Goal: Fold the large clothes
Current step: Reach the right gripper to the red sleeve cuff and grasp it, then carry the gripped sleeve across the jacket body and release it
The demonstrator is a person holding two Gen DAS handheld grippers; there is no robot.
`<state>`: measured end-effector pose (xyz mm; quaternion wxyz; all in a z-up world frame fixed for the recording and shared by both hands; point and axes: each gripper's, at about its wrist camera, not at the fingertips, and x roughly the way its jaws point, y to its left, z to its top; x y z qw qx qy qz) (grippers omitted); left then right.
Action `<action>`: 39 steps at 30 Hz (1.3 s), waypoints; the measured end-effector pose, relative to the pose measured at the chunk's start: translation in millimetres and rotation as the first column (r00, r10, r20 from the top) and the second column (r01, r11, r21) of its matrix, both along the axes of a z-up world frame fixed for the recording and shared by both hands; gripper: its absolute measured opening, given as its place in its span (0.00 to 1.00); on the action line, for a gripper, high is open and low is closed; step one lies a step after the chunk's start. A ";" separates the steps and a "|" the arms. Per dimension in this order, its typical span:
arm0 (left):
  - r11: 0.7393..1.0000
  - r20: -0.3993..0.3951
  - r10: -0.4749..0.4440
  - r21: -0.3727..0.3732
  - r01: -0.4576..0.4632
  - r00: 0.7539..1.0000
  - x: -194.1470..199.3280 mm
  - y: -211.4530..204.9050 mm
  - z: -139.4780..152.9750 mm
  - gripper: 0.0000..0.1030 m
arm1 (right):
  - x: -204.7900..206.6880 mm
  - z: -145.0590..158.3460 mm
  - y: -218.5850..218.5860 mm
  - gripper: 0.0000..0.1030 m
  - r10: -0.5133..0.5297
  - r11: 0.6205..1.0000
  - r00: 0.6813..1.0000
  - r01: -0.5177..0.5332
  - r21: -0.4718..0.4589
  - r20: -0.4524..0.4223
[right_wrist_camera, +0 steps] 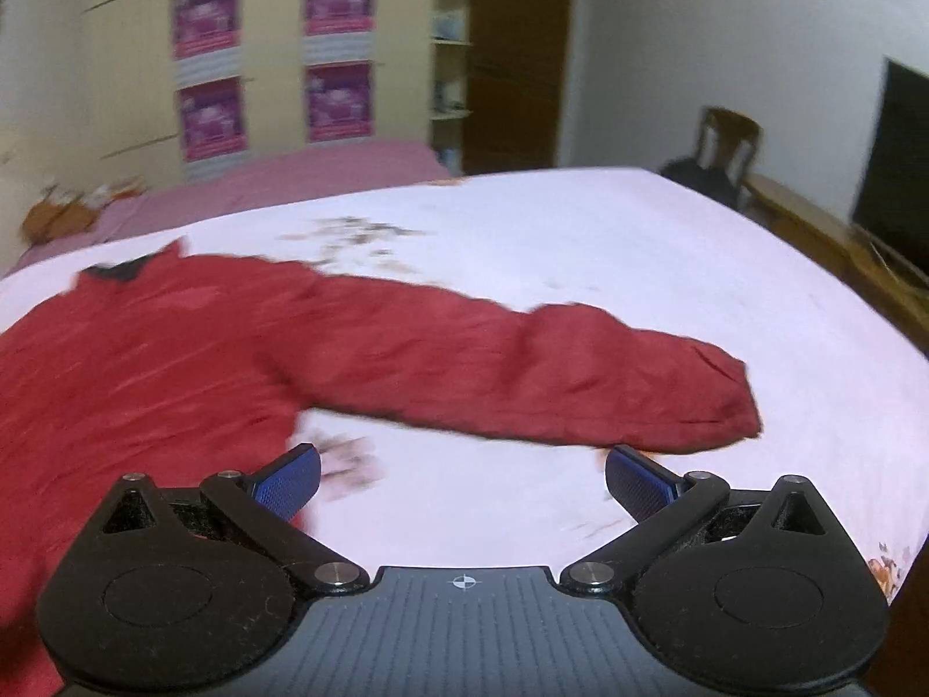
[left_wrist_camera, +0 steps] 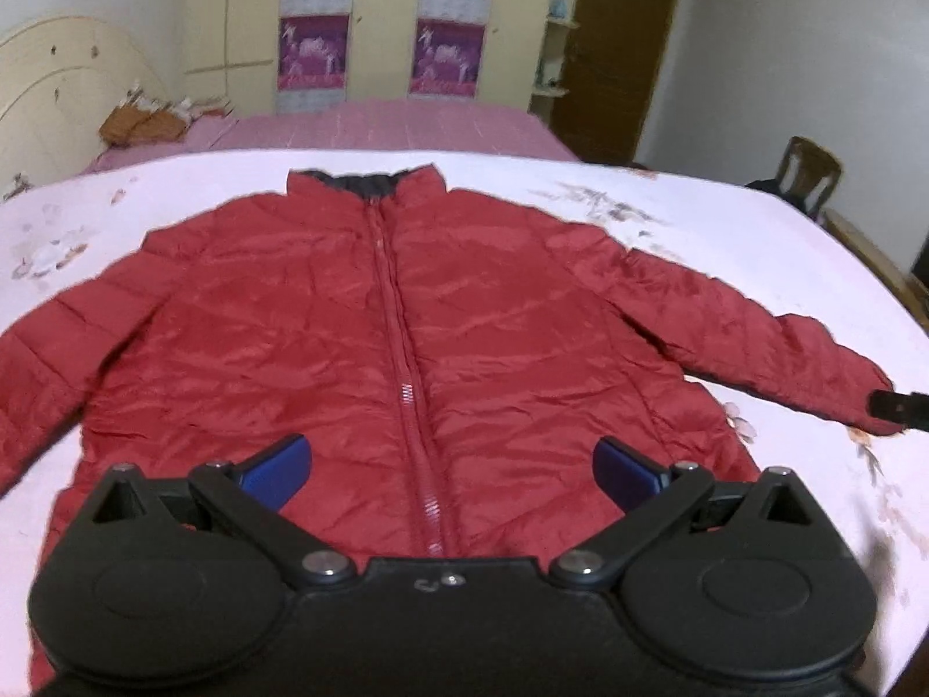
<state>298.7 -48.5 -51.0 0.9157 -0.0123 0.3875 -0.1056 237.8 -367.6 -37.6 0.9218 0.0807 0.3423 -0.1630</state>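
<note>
The left gripper (left_wrist_camera: 452,467) hangs wide open and empty over the jacket (left_wrist_camera: 360,313), spread zip-up on the bed (left_wrist_camera: 726,221). Rightward, the sleeve (right_wrist_camera: 522,372) runs out sideways; the right gripper (right_wrist_camera: 463,479), equally spread and empty, sits nearest, just short of its cuff (right_wrist_camera: 728,406).

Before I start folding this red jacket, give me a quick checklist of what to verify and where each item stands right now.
1. Red quilted puffer jacket lies front up, spread on the white floral bedsheet: ok.
2. Front zipper closed to the collar: ok.
3. Right-hand sleeve stretched out flat: ok.
4. Other sleeve fully laid out: cannot tell, it runs off frame.
5. Left gripper open, holding nothing: ok.
6. Right gripper open, near the sleeve cuff: ok.
</note>
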 end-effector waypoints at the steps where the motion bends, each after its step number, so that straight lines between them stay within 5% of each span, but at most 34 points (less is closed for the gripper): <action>1: 1.000 -0.005 0.001 -0.001 -0.001 1.000 3.6 -4.4 -2.3 1.00 | 4.9 -5.3 -18.2 1.00 -0.034 0.999 0.999 0.034 0.028 -0.006; 8: 0.998 -0.060 -0.058 0.023 0.059 0.996 40.9 -55.6 -24.8 0.98 | 13.0 -46.1 -131.2 1.00 -0.238 0.937 0.971 0.233 0.261 -0.014; 14: 0.997 -0.050 -0.054 0.043 0.056 0.997 65.5 -90.3 -30.3 0.99 | 12.2 -67.4 -170.4 0.99 -0.318 0.879 0.948 0.293 0.377 0.003; 15: 0.997 -0.052 -0.054 0.047 0.057 0.997 68.9 -94.5 -31.5 0.99 | 11.2 -68.8 -174.3 0.92 -0.321 0.871 0.947 0.292 0.394 0.008; 16: 0.997 -0.055 -0.052 0.050 0.055 0.997 71.9 -98.3 -32.6 0.99 | 9.4 -69.3 -175.7 0.65 -0.321 0.863 0.947 0.290 0.414 0.006; 17: 0.997 -0.056 -0.051 0.050 0.054 0.997 74.0 -101.2 -33.1 0.99 | 6.5 -71.6 -180.2 0.58 -0.338 0.842 0.941 0.304 0.447 -0.004; 22: 0.997 -0.043 -0.038 0.070 0.041 0.998 81.6 -110.6 -31.2 0.99 | -5.9 -79.4 -194.5 0.58 -0.394 0.732 0.919 0.302 0.611 0.018; 25: 0.997 -0.044 -0.005 0.075 0.008 0.999 87.9 -106.9 -28.6 0.99 | -5.8 -81.7 -206.2 0.58 -0.424 0.701 0.904 0.296 0.649 0.046; 28: 0.998 -0.044 0.036 0.051 -0.034 0.998 92.3 -93.1 -22.9 0.99 | -4.6 -78.7 -212.9 0.56 -0.440 0.714 0.895 0.305 0.630 0.066; 29: 0.998 -0.040 0.050 0.045 -0.048 0.998 93.1 -86.9 -20.6 0.99 | -4.8 -76.9 -213.0 0.50 -0.446 0.722 0.893 0.317 0.615 0.063; 31: 0.997 -0.036 0.076 0.037 -0.074 0.996 93.8 -73.6 -17.0 0.99 | -3.7 -77.0 -215.2 0.22 -0.447 0.740 0.893 0.342 0.579 0.044; 33: 0.994 -0.035 0.098 0.042 -0.096 0.995 94.5 -58.9 -14.8 0.99 | -3.2 -72.3 -213.7 0.11 -0.433 0.770 0.900 0.342 0.539 0.048; 39: 0.990 -0.034 0.121 0.077 -0.118 0.992 93.6 -9.7 -13.1 0.99 | 13.8 -21.8 -165.3 0.07 -0.295 0.922 0.940 0.233 0.308 0.173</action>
